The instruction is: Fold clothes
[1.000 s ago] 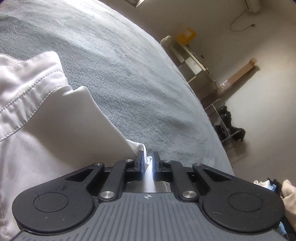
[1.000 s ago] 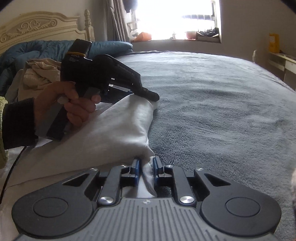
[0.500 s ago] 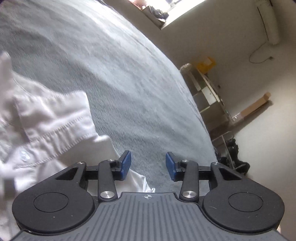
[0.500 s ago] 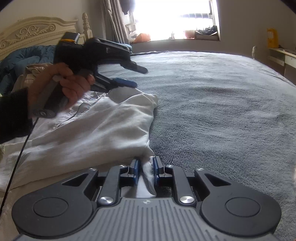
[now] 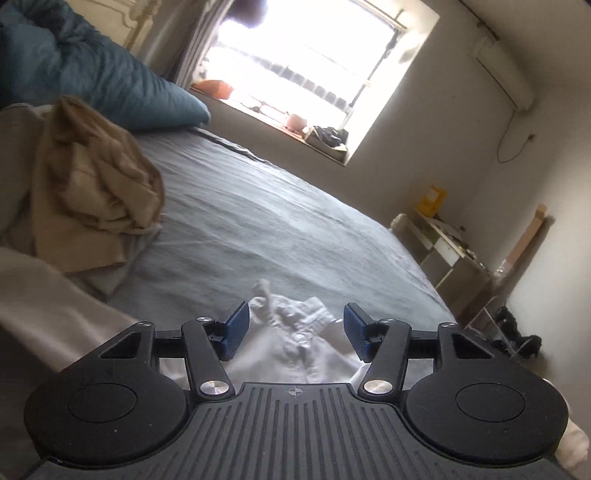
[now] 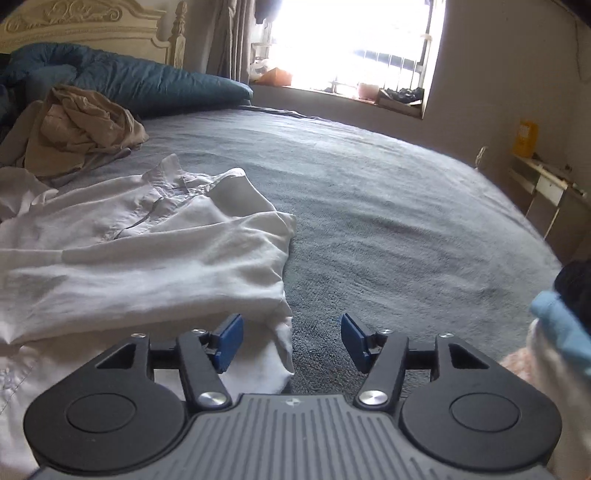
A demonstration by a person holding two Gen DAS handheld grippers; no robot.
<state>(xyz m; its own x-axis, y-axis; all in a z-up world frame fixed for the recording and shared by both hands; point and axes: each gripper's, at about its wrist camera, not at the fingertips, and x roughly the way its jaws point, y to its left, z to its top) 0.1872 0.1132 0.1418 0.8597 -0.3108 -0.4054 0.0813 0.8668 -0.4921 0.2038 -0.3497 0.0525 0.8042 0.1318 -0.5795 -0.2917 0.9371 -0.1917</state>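
1. No brand, label or writing readable in either view; a yellow box (image 6: 523,137) on the low white shelf unit (image 6: 546,184) by the wall shows only a blurred mark.
2. Count: one white collared button-front shirt (image 6: 147,251), one crumpled tan garment heap (image 6: 81,125), one dark teal quilted duvet (image 6: 147,83), two sets of tongs, one window (image 6: 351,40).
3. The shirt lies on the grey fleece bed cover (image 6: 388,206), at 9 to 10 o'clock in the right wrist view. Folded over itself lengthwise: the folded edge runs along its right side, the collar toward the headboard, the placket creased, a sleeve end doubled on top. Surface rumpled, not smoothed.
4. Left tongs (image 5: 295,332): released, blue pads apart, having just been spreading. They hang above the shirt's collar, which shows in the gap at 6 o'clock; nothing pinched.
5. Right tongs (image 6: 291,341): released, pads just spread wide. The shirt's lower corner lies loose between them, nearer the left pad, not pressed by either.
6. Tan heap sits at 10 o'clock, beyond the shirt, close to the duvet below the cream carved headboard (image 6: 85,22).
7. Light blue and dark cloth (image 6: 565,314) at the 3 o'clock edge, blurred.
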